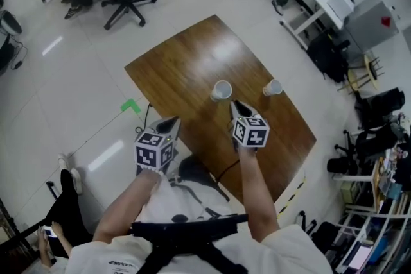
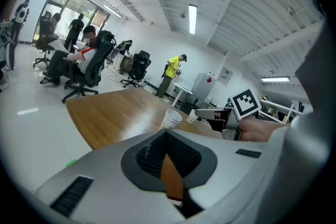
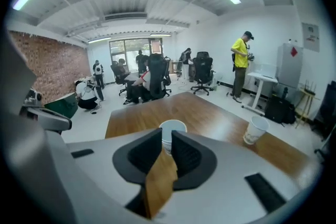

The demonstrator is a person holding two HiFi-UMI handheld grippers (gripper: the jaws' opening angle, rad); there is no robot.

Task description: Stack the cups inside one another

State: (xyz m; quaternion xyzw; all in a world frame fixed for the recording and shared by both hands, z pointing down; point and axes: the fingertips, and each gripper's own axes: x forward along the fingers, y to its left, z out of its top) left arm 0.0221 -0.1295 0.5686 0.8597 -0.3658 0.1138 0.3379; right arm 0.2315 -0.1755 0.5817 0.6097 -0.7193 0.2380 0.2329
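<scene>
Hovering beside the table's near edge, the left gripper (image 1: 172, 122) has its jaws pressed together, empty. The right gripper (image 1: 239, 107), jaws parted on nothing, points at a white paper cup (image 1: 221, 90) standing just ahead. A second cup (image 1: 272, 87) stands apart rightward; bare wooden table (image 1: 186, 67) stretches beyond.

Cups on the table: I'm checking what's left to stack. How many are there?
2. One cup stands near the middle of the table, just ahead of the right gripper; the other cup stands apart, further right. No others show.
</scene>
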